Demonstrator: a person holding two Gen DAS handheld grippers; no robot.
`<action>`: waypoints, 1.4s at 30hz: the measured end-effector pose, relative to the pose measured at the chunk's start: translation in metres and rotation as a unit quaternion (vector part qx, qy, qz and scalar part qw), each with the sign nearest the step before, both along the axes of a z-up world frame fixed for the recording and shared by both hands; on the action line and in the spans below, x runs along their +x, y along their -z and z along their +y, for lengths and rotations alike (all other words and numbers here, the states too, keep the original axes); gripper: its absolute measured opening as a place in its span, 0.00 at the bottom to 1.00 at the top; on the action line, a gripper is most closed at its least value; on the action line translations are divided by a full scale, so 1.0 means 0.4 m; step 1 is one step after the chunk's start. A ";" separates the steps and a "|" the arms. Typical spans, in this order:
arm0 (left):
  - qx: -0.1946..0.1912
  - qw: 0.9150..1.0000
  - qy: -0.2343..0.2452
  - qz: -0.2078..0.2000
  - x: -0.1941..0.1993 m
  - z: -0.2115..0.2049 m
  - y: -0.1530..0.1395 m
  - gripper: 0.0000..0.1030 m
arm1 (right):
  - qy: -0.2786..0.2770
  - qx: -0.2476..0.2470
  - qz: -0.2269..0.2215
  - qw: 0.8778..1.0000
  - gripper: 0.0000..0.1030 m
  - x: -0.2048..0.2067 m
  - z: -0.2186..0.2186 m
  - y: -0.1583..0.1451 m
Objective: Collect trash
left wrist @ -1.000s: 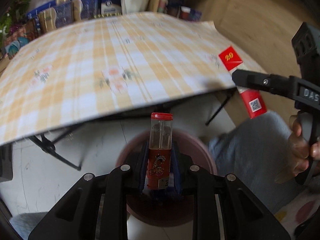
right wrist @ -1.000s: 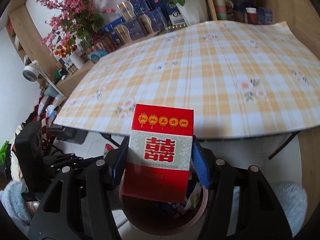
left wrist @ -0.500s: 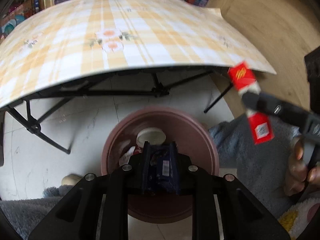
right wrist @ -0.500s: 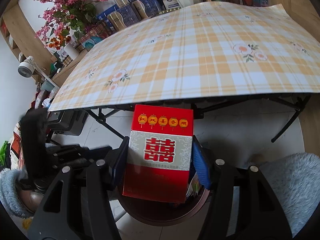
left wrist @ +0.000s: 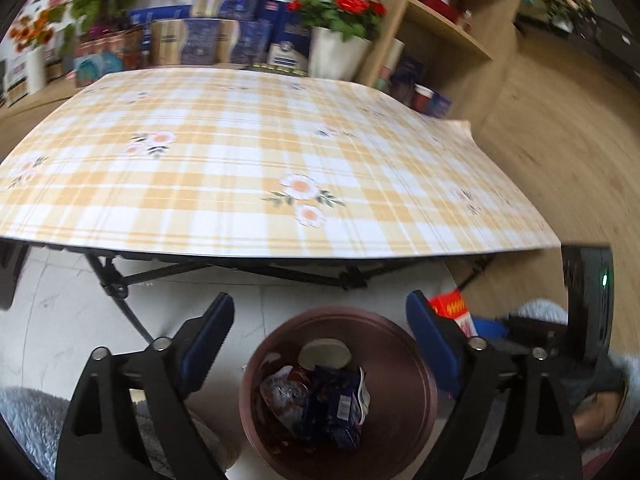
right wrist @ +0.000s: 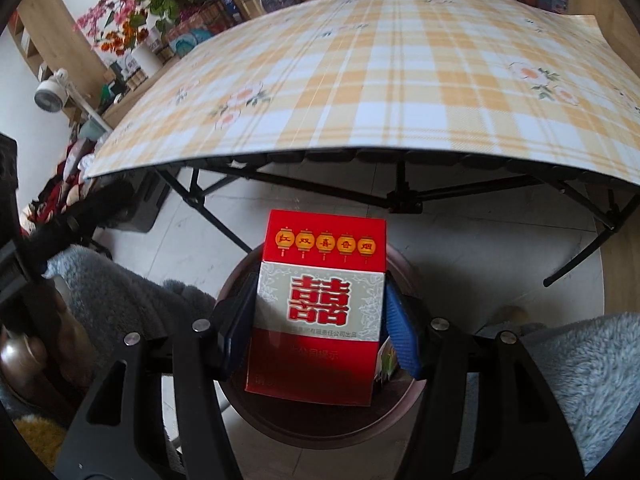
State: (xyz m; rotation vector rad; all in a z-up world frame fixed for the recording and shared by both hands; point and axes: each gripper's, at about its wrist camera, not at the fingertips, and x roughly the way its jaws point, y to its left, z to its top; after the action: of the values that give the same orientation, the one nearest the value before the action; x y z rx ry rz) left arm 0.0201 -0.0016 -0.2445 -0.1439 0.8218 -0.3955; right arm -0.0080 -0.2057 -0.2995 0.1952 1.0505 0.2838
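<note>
A round brown trash bin stands on the floor in front of the table. It holds wrappers, a dark blue carton and a round lid. My left gripper is open and empty just above the bin. My right gripper is shut on a red and white cigarette pack, held upright over the bin. The pack's edge also shows in the left wrist view, at the bin's right side.
A folding table with a yellow plaid cloth stands beyond the bin, on black legs. Boxes and flower pots line the back. A wooden shelf is at the right. Grey fleece-clad legs flank the bin.
My left gripper opened and let go of the red-capped bottle over the bin, then tilted up. My right gripper came lower, over the bin, still holding the pack.
</note>
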 end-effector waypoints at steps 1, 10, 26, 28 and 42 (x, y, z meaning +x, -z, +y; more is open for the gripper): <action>-0.001 1.000 -0.007 0.002 0.003 0.005 -0.001 0.86 | -0.002 -0.002 0.003 1.000 0.58 0.001 0.002 0.004; 0.003 1.000 -0.028 0.007 0.009 0.025 0.003 0.89 | 0.000 -0.009 0.016 1.000 0.75 -0.002 0.005 0.022; 0.013 1.000 -0.026 0.005 0.009 0.018 0.006 0.89 | 0.035 -0.014 0.018 0.999 0.92 0.006 -0.022 0.019; 0.022 0.999 -0.030 0.002 0.009 0.016 -0.003 0.89 | 0.038 -0.026 0.012 0.999 0.92 0.010 -0.023 0.000; 0.068 0.977 -0.036 -0.201 0.023 -0.045 -0.467 0.94 | 0.083 -0.106 -0.221 0.966 0.94 0.053 -0.098 -0.553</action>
State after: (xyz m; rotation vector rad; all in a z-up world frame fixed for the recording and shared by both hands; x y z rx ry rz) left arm 0.0293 -0.0195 -0.0578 0.0353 0.4416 -0.2856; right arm 0.0131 -0.2449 -0.0784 0.0225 0.6097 0.0545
